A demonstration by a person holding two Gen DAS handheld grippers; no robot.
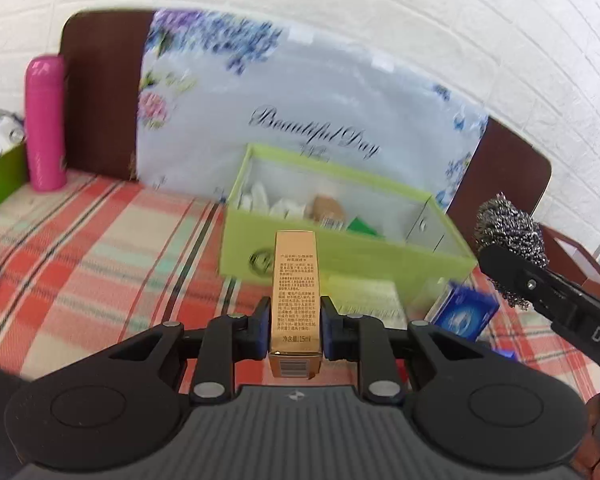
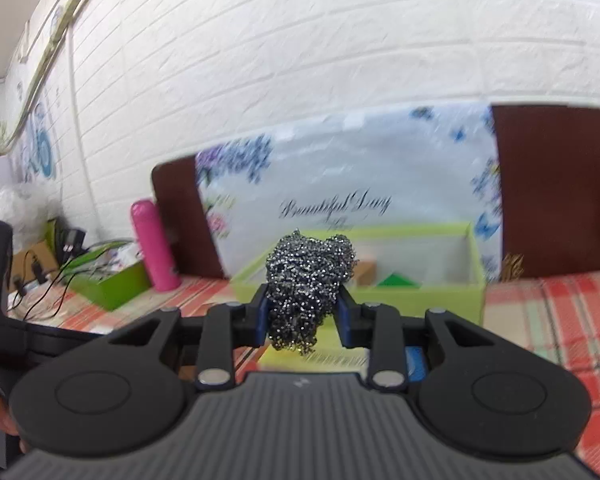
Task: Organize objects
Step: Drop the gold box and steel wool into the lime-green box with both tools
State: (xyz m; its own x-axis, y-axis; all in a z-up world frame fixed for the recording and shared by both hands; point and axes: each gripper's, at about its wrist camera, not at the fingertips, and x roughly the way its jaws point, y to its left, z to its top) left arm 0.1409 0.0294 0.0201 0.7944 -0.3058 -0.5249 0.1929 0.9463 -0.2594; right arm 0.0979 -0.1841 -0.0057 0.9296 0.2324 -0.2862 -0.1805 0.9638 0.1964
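My left gripper [image 1: 295,322] is shut on a slim gold carton [image 1: 296,280] that sticks forward between the blue pads, above the plaid cloth. In the right wrist view my right gripper [image 2: 303,314] is shut on a steel wool scourer [image 2: 308,280]; from the left wrist view that scourer [image 1: 508,232] and the right gripper [image 1: 512,268] hang at the right, beside the box. A lime green open box [image 1: 340,256] stands just ahead of both grippers, holding white packets, a brown item and a green piece. The same box [image 2: 428,296] lies behind the scourer.
A pink flask [image 1: 46,124] stands at the left by a dark headboard [image 1: 100,92] with a floral pillow [image 1: 300,120]. A second green box [image 1: 0,176] is at far left. A blue packet [image 1: 464,312] and a pale green pad [image 1: 364,296] lie before the box. Cables [image 2: 40,280] trail at left.
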